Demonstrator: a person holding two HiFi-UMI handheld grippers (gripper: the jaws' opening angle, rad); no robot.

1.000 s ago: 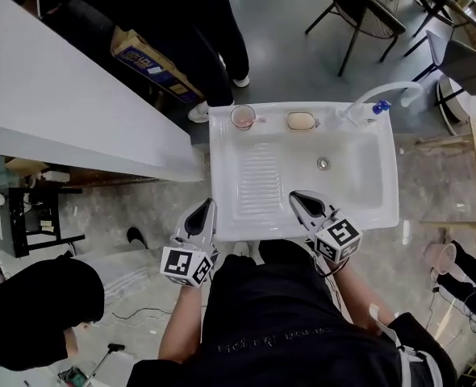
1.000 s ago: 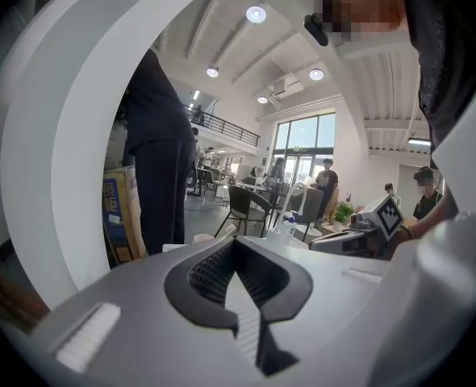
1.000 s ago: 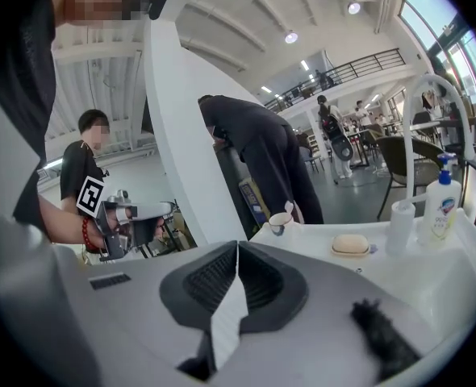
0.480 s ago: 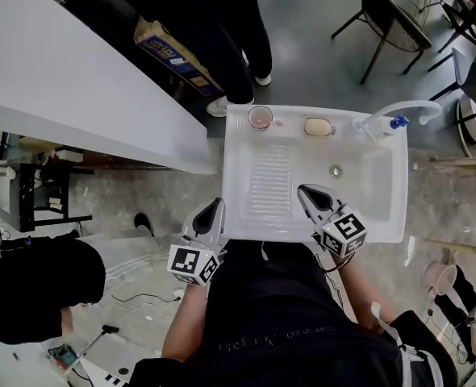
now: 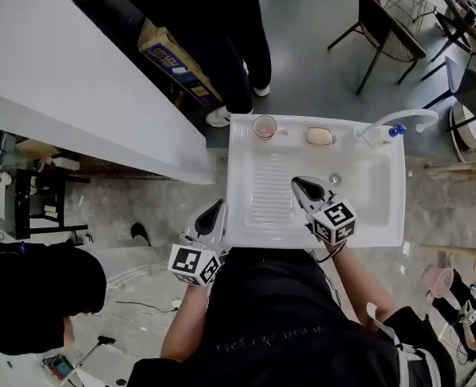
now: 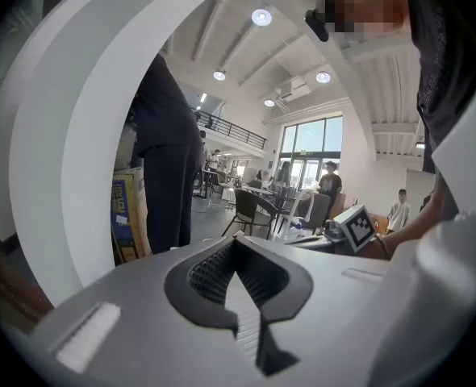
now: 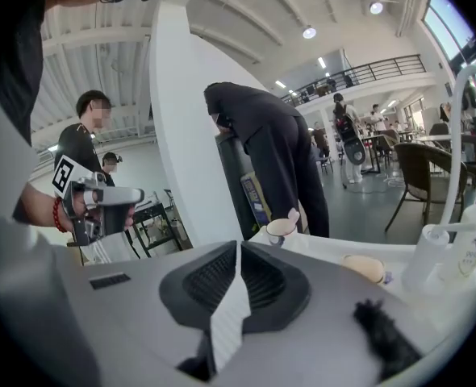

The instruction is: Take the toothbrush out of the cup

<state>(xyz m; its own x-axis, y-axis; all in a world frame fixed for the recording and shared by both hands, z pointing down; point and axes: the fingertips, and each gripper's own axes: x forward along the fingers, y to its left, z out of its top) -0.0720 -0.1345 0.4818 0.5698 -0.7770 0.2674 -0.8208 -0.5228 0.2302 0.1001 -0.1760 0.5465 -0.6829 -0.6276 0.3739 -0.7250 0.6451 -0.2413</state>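
The sink (image 5: 365,216) is a glossy white rectangular basin with a ribbed washboard panel (image 5: 264,190) moulded into its left half. At its 11 o'clock corner stands the cup (image 5: 264,126), small, round and pinkish with a pale rim. The toothbrush (image 7: 294,215) stands inside it, one pale rounded end poking above the rim and leaning to 1 o'clock; whether that end carries the bristles is too small to tell.

At 12 o'clock on the back ledge lies an oval tan soap (image 5: 319,136). At 2 o'clock are a curved white tap (image 5: 406,117) and a white bottle (image 5: 381,135) with a blue cap, its label unreadable.

The right gripper (image 5: 306,189) hangs over the basin and the left gripper (image 5: 214,214) sits just off the sink's 7 o'clock edge. Both have their ridged black pads clenched on nothing. A cardboard box (image 5: 176,63) shows blue print, illegible.
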